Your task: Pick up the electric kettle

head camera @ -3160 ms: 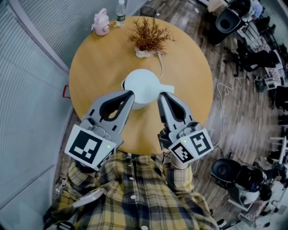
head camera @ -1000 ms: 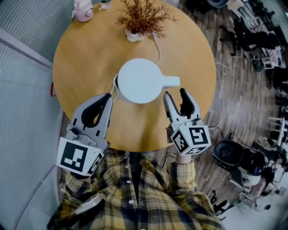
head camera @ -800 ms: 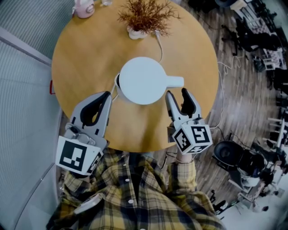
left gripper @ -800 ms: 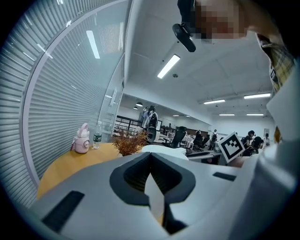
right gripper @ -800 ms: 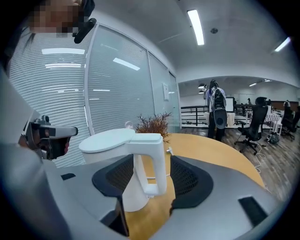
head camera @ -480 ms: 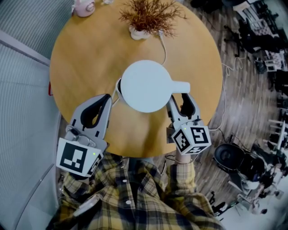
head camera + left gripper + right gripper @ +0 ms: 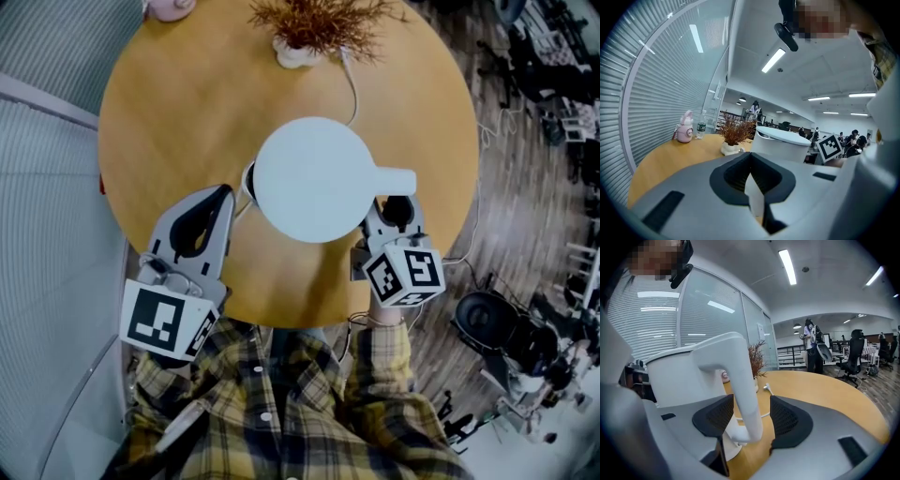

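Note:
The white electric kettle [image 7: 309, 178] stands on its base in the middle of the round wooden table [image 7: 150, 112], its handle [image 7: 396, 179] pointing right. My right gripper [image 7: 388, 204] is open, one jaw on each side of that handle. In the right gripper view the handle [image 7: 743, 394] runs down between the two dark pads [image 7: 715, 416], with a gap on the right side. My left gripper [image 7: 217, 195] rests left of the kettle, apart from it, jaws shut on nothing. The left gripper view shows the kettle [image 7: 780, 143] beyond the closed left gripper [image 7: 752, 176].
A dried plant in a white pot [image 7: 314, 23] and a pink bottle [image 7: 169, 6] stand at the table's far side. A white cord [image 7: 354, 89] runs from the plant area toward the kettle. Office chairs [image 7: 497, 323] crowd the floor at right; a blinded glass wall is at left.
My right gripper has moved forward until its jaws straddle the kettle's handle. The left gripper has stayed beside the kettle. The head view has drawn closer.

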Available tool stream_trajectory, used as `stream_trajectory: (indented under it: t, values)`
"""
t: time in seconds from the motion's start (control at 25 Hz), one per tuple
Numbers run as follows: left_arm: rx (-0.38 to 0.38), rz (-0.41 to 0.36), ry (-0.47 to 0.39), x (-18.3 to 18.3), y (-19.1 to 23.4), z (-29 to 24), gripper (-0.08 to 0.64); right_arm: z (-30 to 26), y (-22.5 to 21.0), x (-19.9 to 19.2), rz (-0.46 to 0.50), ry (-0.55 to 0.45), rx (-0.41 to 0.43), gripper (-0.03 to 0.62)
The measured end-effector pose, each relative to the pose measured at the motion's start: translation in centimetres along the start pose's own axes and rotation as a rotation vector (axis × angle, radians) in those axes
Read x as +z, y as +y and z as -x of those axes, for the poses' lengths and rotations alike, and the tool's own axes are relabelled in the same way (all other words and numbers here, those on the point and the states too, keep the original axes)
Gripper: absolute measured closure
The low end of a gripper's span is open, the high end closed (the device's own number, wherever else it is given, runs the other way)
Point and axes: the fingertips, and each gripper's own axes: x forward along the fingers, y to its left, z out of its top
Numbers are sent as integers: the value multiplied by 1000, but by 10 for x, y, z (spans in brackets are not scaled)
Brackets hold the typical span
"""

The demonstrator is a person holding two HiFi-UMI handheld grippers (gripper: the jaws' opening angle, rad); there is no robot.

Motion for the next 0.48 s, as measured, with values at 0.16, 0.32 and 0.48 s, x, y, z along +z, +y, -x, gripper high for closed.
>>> stream_trajectory:
  t: [0.16,0.32,0.48]
  values:
    - [7,8,8,-4,3,-5,557,-7,-4,3,-1,-19,-7,348]
    - [15,14,14,-8,7,-13,557,-14,-7,8,11,-42,-6,348]
    - [22,20,16,-11,10,-20,557,-23,-4,10,43,-52,7,348]
